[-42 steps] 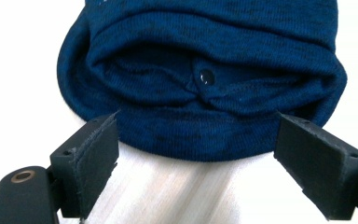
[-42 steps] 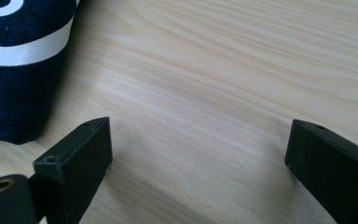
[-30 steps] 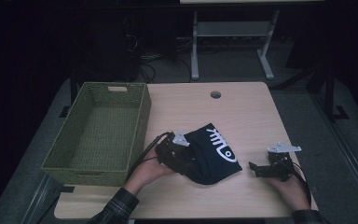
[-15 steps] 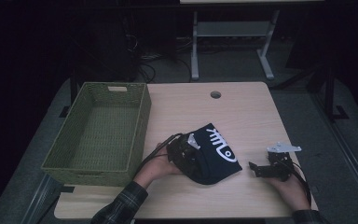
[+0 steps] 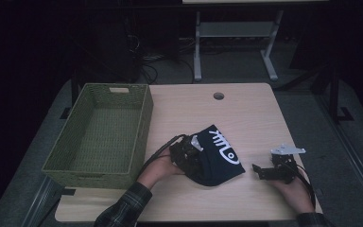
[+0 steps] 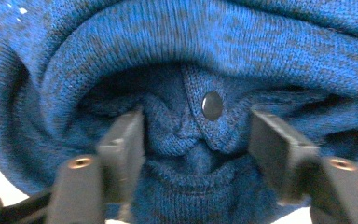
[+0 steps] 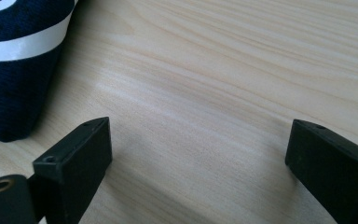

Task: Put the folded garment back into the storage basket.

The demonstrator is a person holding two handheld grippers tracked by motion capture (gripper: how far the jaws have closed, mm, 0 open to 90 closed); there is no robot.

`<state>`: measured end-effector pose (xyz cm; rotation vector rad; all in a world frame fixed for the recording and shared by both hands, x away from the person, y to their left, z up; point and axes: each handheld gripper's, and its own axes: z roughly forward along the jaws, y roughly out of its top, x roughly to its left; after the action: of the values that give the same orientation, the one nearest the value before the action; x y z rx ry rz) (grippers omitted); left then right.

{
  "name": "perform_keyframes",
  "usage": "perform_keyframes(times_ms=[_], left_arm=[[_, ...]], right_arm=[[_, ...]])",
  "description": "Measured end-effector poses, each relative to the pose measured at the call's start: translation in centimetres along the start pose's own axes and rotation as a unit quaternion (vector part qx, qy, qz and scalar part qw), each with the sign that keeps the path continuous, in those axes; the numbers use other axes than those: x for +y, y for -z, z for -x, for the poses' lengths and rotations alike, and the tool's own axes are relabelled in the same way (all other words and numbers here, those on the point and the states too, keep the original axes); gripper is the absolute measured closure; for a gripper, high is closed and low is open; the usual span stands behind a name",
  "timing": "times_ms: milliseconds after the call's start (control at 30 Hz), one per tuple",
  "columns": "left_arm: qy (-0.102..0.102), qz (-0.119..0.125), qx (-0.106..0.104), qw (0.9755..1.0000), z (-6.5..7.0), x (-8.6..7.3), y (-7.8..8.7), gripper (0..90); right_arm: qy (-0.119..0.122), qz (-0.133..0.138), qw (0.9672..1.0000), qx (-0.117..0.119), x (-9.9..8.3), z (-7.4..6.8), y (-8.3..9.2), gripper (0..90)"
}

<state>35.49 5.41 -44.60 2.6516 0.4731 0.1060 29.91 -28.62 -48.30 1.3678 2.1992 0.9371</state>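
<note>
Now my left hand-held gripper (image 6: pixel 193 140) has just been closing on a fold of the blue knit garment (image 5: pixel 215 158), which lies on the surface (image 5: pixel 246 109) beside the basket (image 5: pixel 99 135). I should pinch deep before lifting. My right hand-held gripper (image 7: pixel 198 158) rests spread, holding nothing.

The high view looks forward and down over the whole table (image 5: pixel 246 113), while each gripper view sits low and very close, all three sharing the dark knitted cloth (image 5: pixel 217 158) near the middle.
</note>
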Motion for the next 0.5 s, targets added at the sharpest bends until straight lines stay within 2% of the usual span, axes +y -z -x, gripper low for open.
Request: perform_keyframes(times_ms=[233,333,467,500], left_arm=[[-0.004,-0.008,-0.007,0.9999,-0.12,0.3,0.23,66.7],[0.005,-0.009,-0.014,0.9999,-0.35,0.34,0.27,72.0],[0.015,-0.008,-0.016,0.9997,-0.38,0.34,0.32,73.9],[0.024,-0.002,-0.023,0.9995,-0.54,0.23,0.37,74.3]], right_arm=[[-0.002,0.0,1.0,-0.001,0.0,0.01,0.0,6.7],[-0.003,0.0,1.0,-0.002,0.01,0.02,0.0,6.6],[-0.003,0.0,1.0,-0.002,0.01,0.02,0.0,6.7],[-0.003,0.0,1.0,-0.002,0.01,0.02,0.0,6.6]])
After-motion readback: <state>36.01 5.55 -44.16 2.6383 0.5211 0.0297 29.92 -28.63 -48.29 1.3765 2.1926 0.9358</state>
